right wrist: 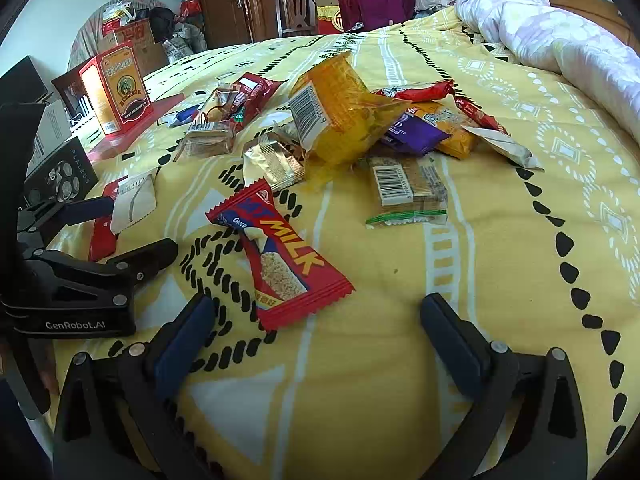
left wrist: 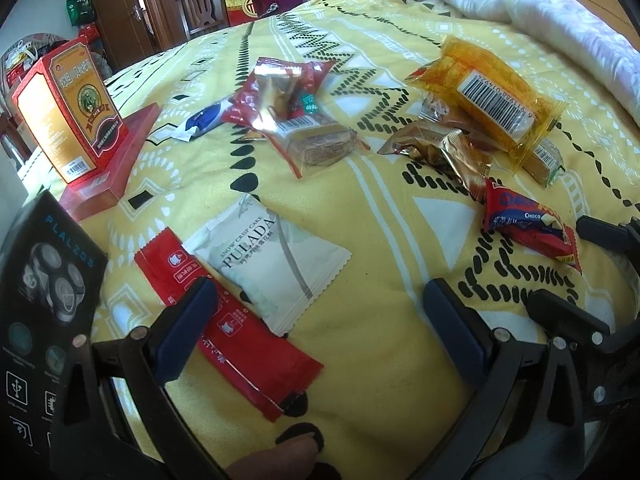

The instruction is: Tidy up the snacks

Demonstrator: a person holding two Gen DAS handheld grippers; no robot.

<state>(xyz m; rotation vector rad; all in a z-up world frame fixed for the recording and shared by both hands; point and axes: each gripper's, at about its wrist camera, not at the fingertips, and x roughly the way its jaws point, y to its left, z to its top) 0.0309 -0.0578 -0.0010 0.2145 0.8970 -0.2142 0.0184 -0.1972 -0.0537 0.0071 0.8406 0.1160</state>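
Both grippers stand fully spread with nothing between their pads. Your right gripper [right wrist: 316,340] hovers low over the yellow patterned bedspread [right wrist: 500,280], the red milk-bar wrapper [right wrist: 280,256] lying flat just ahead of its left finger and free of both pads. Your left gripper [left wrist: 320,324] hangs over the near-left part of the bed; its left finger overlaps the long red sachet [left wrist: 236,332], though contact cannot be told. The white snow-crisp-cake packet [left wrist: 268,264] rests beside that sachet, partly over it. Farther up the bed, the loose heap of snacks holds an orange barcoded pack [right wrist: 332,120], a gold foil packet [right wrist: 272,160], a purple wrapper [right wrist: 412,132] and a clear biscuit pack [right wrist: 408,188]. A second cluster, led by a red-and-clear packet [left wrist: 288,108], lies to the left, near the upright red carton [left wrist: 70,108].
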